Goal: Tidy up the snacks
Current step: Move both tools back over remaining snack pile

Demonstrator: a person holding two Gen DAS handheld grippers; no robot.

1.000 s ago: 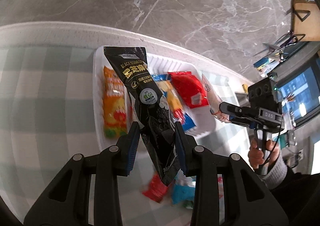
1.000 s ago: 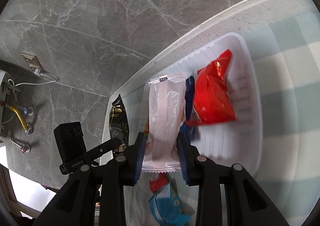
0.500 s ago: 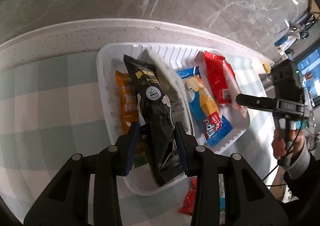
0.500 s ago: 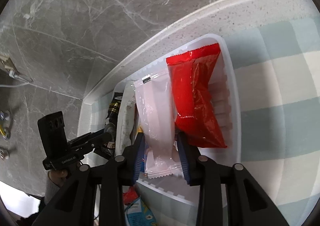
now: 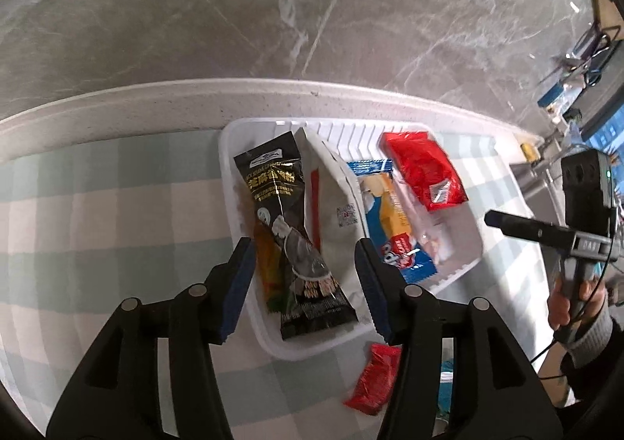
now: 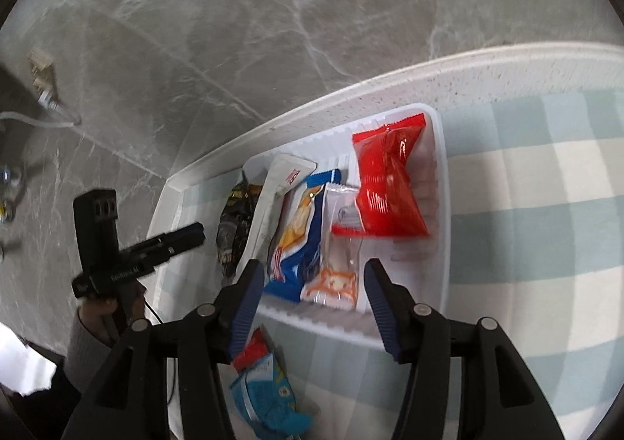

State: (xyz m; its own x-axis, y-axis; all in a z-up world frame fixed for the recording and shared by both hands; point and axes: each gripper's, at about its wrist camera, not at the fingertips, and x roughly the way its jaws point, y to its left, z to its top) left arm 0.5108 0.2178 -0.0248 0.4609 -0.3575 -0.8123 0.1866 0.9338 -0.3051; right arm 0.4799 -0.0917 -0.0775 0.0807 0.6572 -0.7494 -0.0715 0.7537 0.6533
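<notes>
A white tray point(image 5: 460, 268) holds several snack packets side by side. A black packet point(image 5: 290, 229) lies at its left, over an orange one point(image 5: 269, 264), beside a white pouch point(image 5: 339, 206), a blue packet point(image 5: 390, 229) and a red packet point(image 5: 423, 169). My left gripper point(image 5: 302, 284) is open just above the black packet's near end. In the right wrist view my right gripper point(image 6: 312, 307) is open above a clear pink packet point(image 6: 339, 256) lying in the tray point(image 6: 442, 245) between the blue packet point(image 6: 302, 241) and the red packet point(image 6: 386, 198).
A small red packet point(image 5: 374, 377) and a light blue packet point(image 6: 269, 397) lie on the checked cloth point(image 5: 97, 206) just in front of the tray. A white counter ledge point(image 5: 156, 100) and a grey marble wall lie behind it.
Both grippers opened and let go: the black packet and the clear pink packet now lie in the tray. Both grippers drew back slightly.
</notes>
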